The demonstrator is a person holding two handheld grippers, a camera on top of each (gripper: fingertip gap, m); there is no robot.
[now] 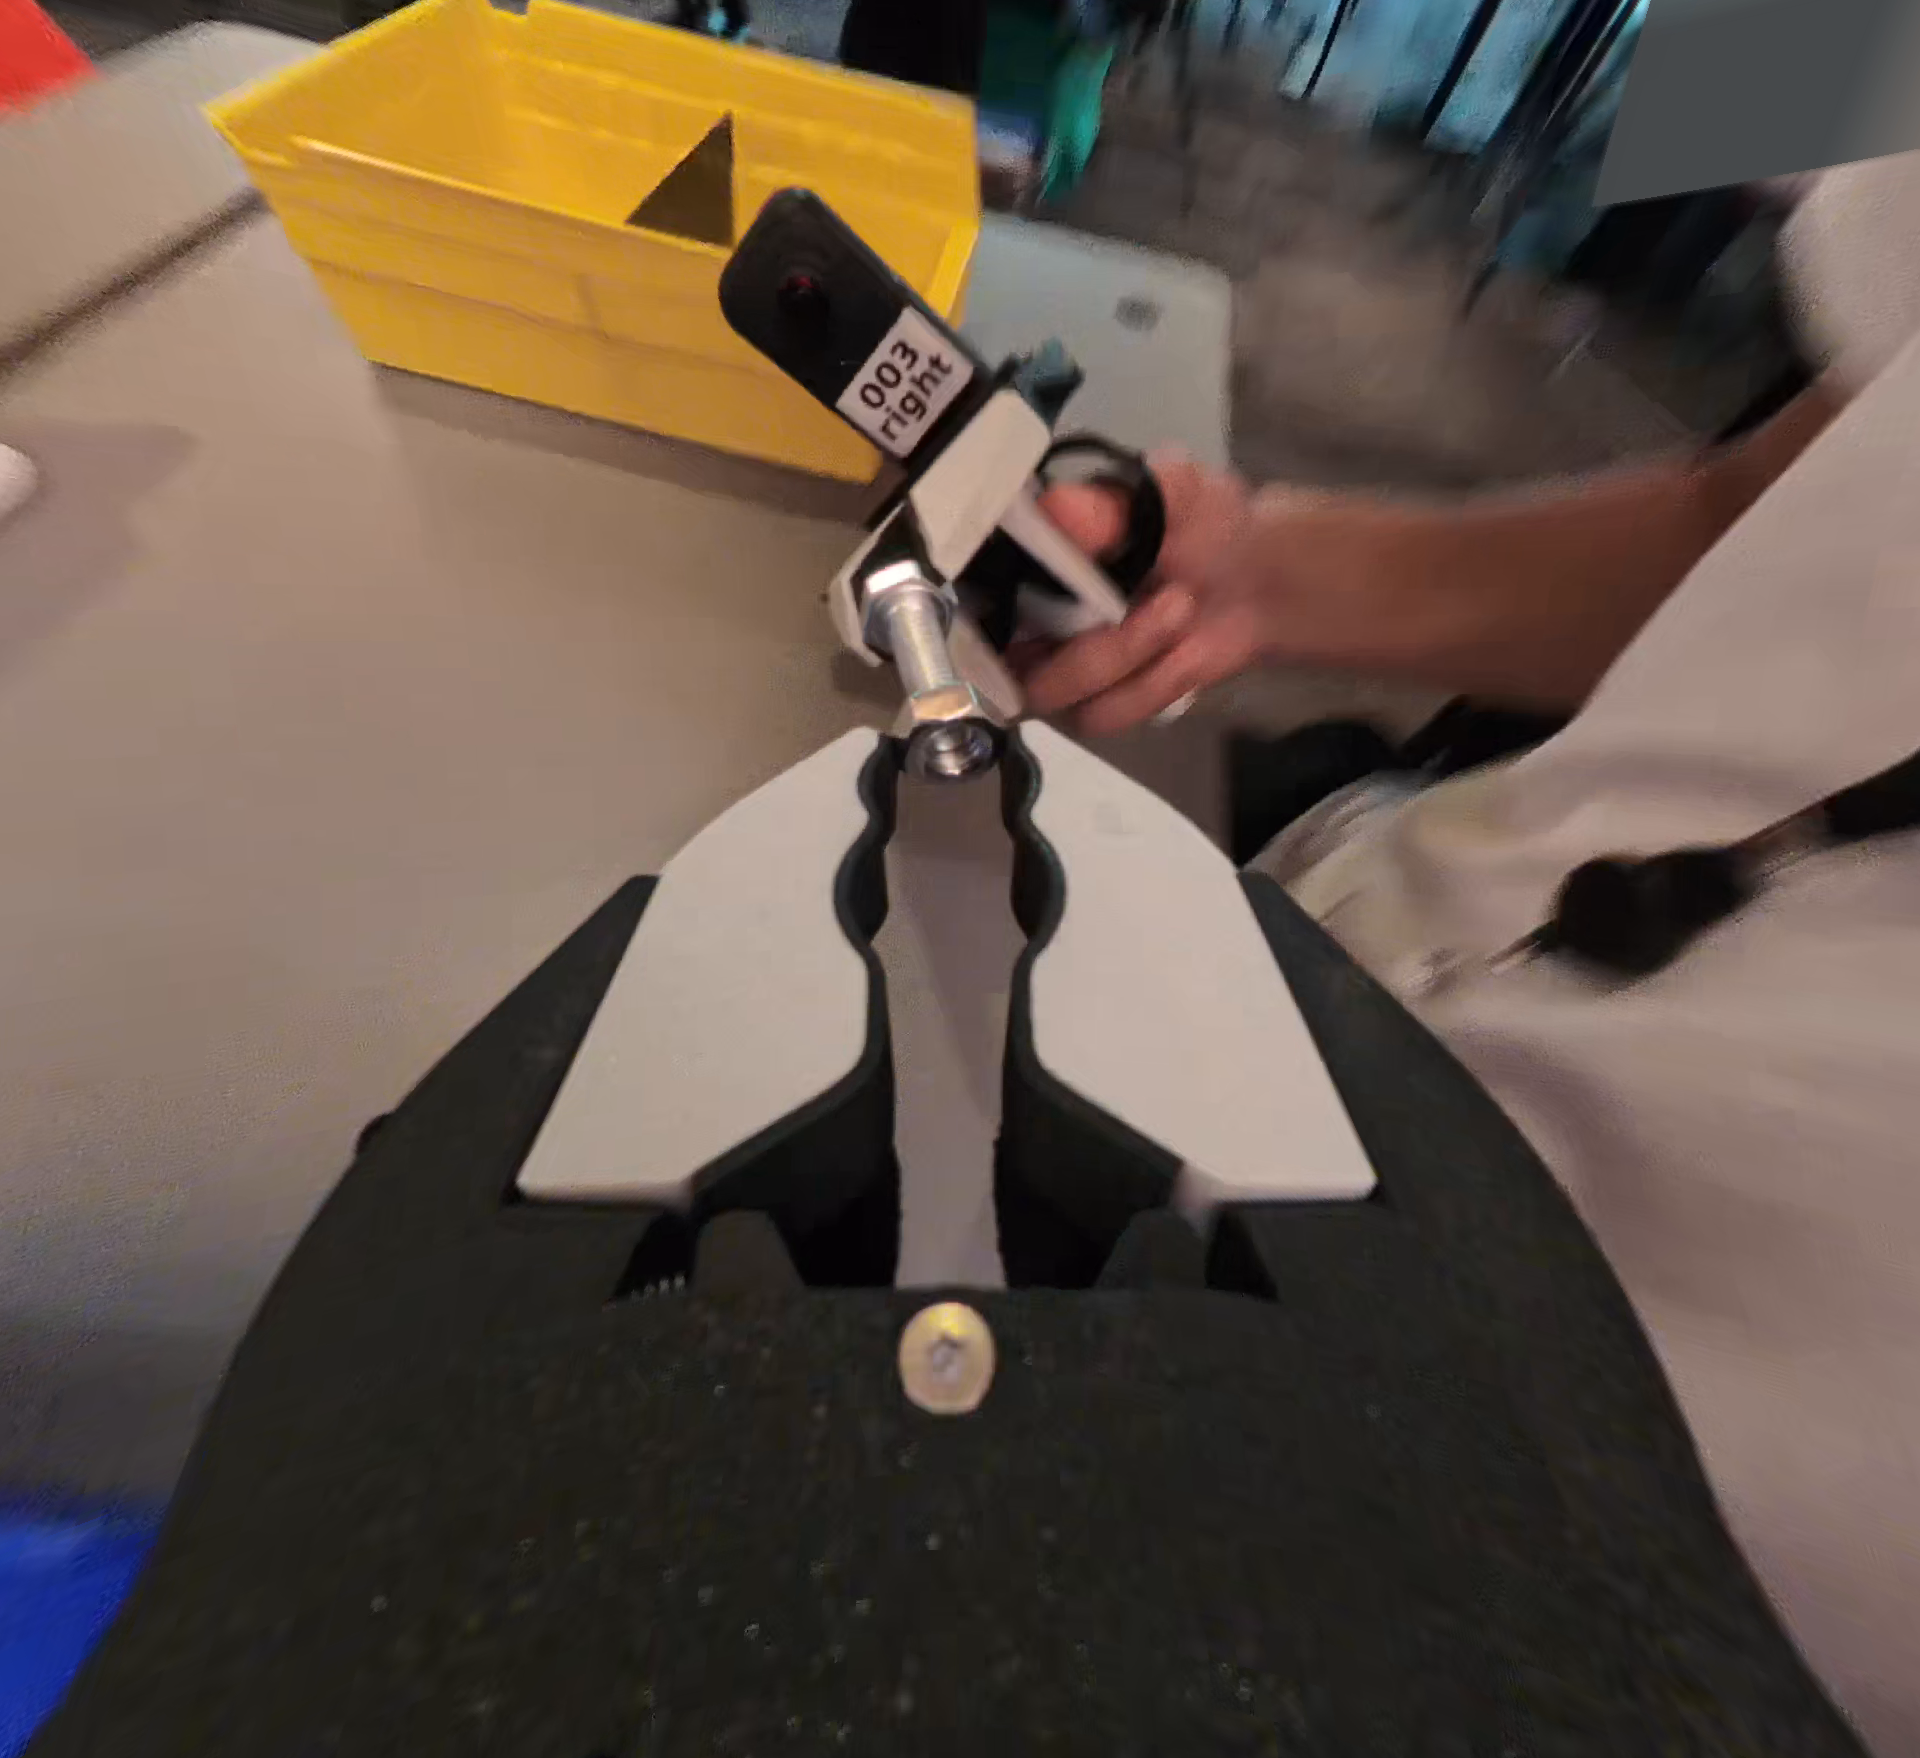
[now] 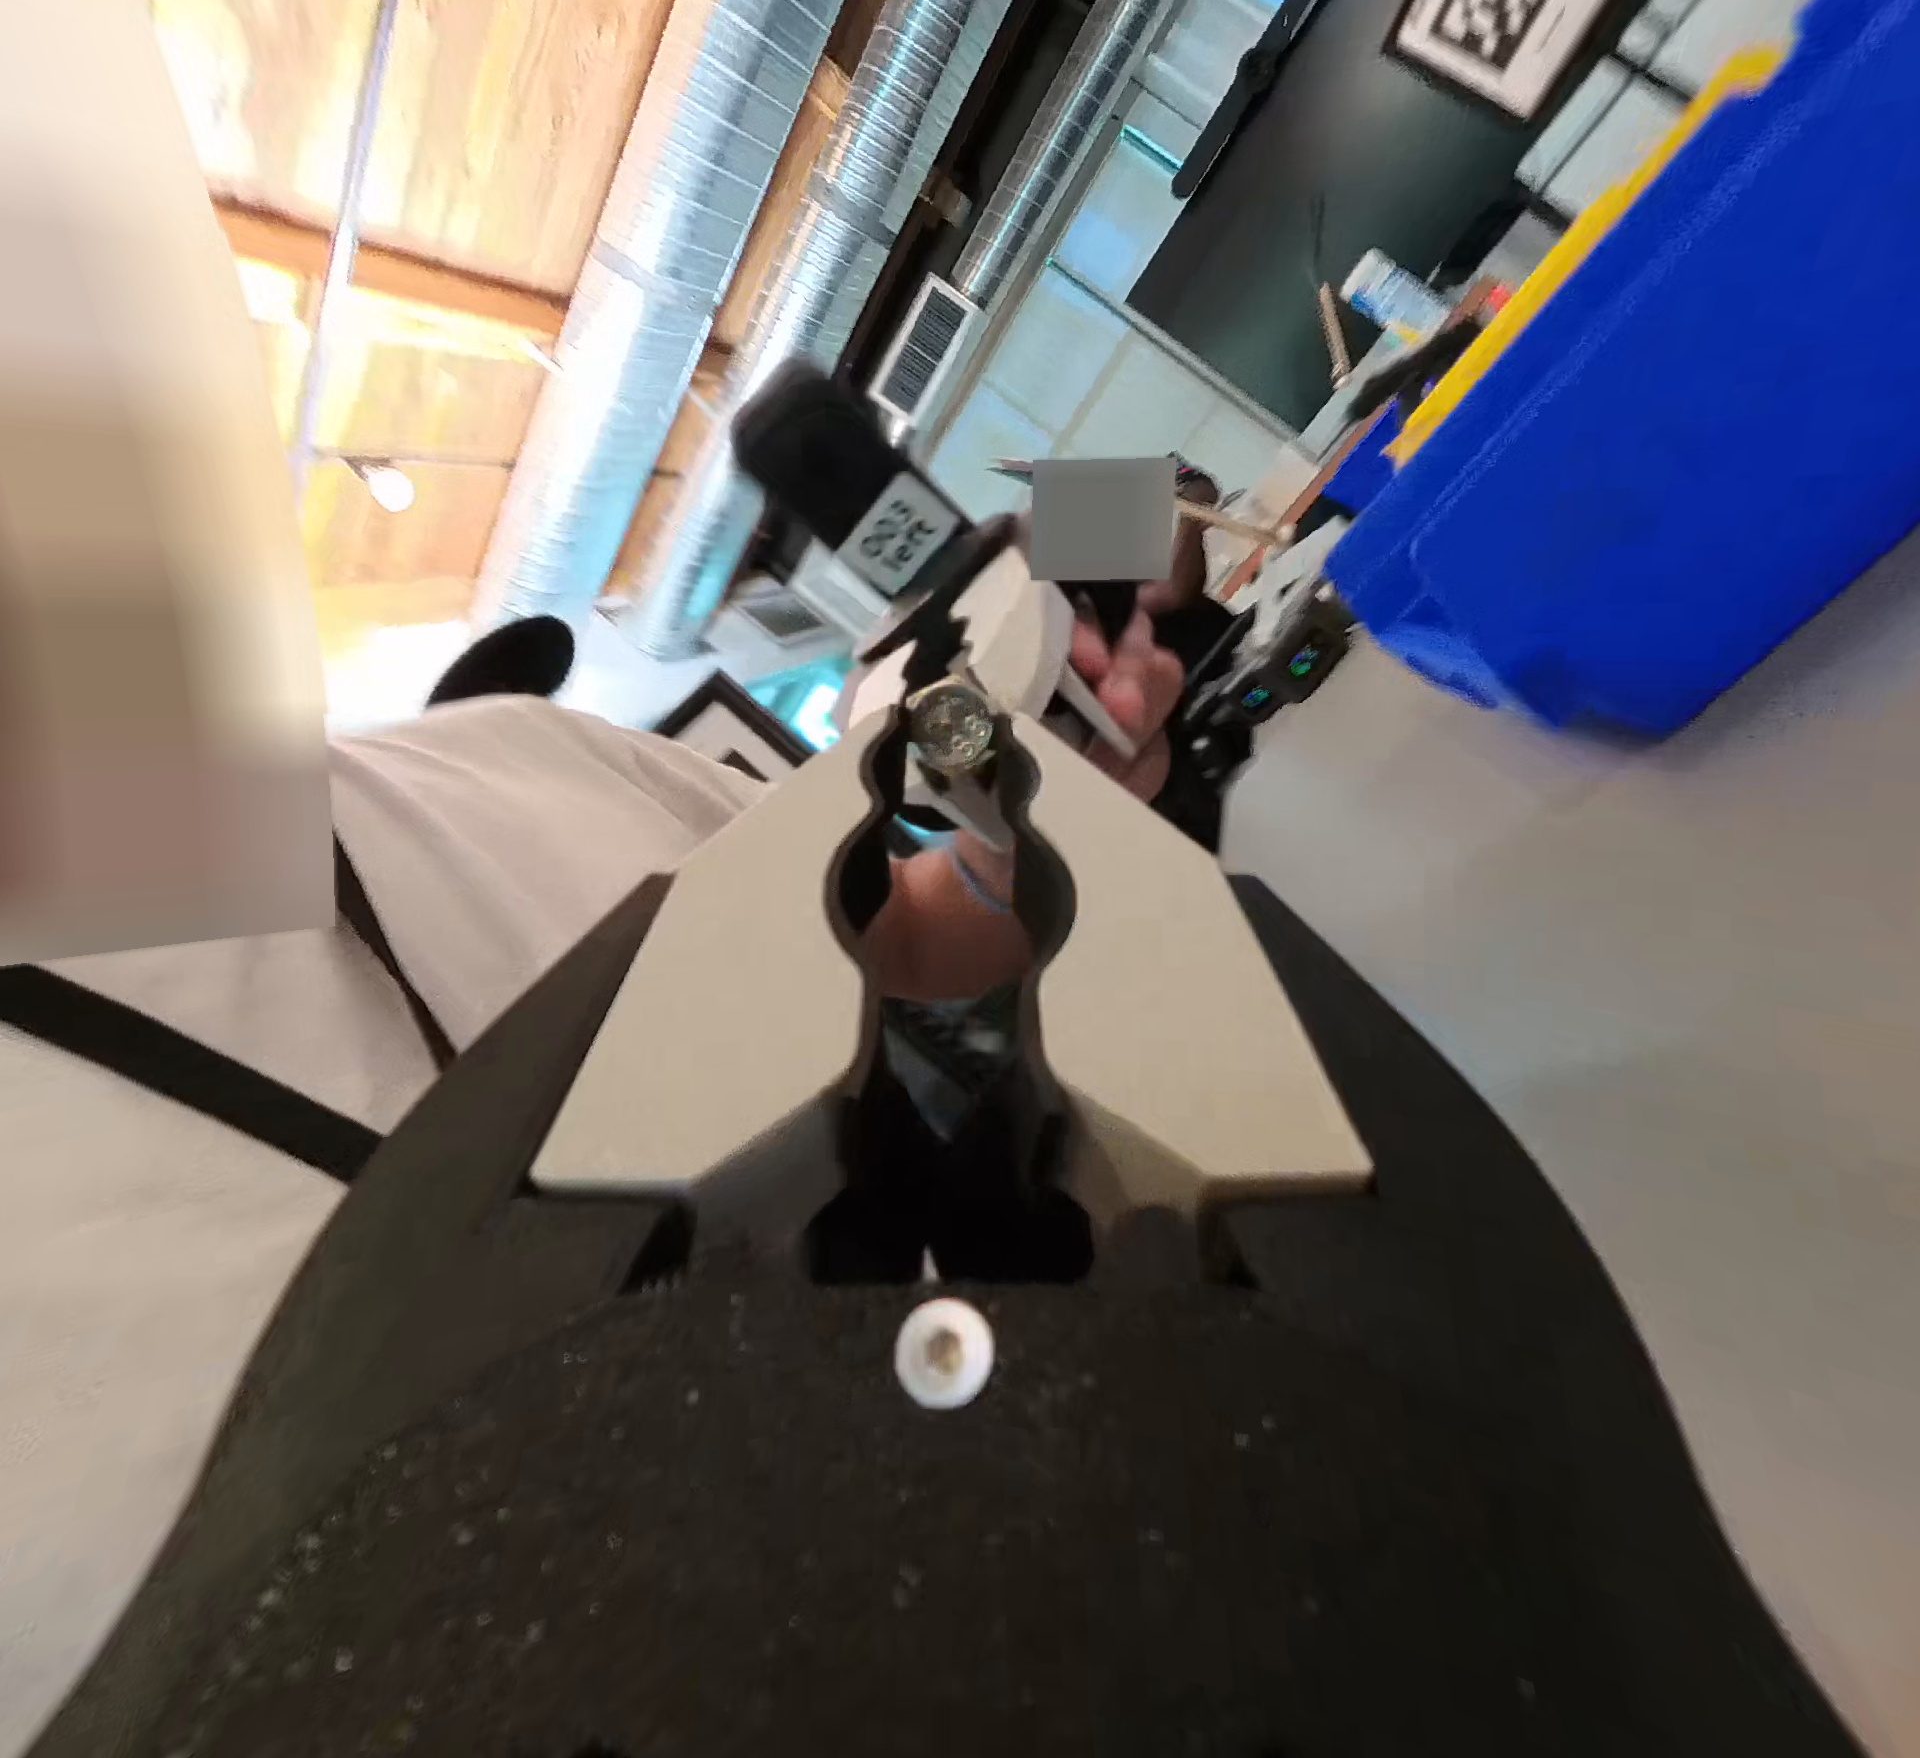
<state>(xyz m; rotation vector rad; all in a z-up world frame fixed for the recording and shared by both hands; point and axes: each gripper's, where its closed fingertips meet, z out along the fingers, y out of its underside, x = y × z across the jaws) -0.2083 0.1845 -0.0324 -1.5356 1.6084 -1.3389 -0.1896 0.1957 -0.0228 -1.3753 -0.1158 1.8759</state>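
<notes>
At the tips of the left gripper (image 1: 948,758) a metal nut (image 1: 948,752) is pinched, with the jaws drawn narrow so that only a slim gap shows behind it; the nut sits in the foremost notch of the scalloped pads, which appears to keep it from rolling. A threaded bolt (image 1: 920,638) runs forward and slightly up from the nut, so the two pieces are lined up on one axis. The far end of the bolt, at its hex head, is gripped by the right gripper (image 1: 894,612), which is angled toward the left one and is held by a hand (image 1: 1132,607) just to the right of the bolt.

In the right wrist view the bolt head (image 2: 951,726) is clamped between the tips of that gripper, whose jaws stand narrow around it, and the left gripper is seen just beyond, facing back. The two tools are thus held nose to nose, apparently so that each part stays steady against the other.

Farther ahead of the left gripper and to its left, a yellow bin (image 1: 582,254) rests on the grey table (image 1: 312,669). Beyond the right gripper, to its right, a blue bin (image 2: 1662,409) stands on the same surface.
</notes>
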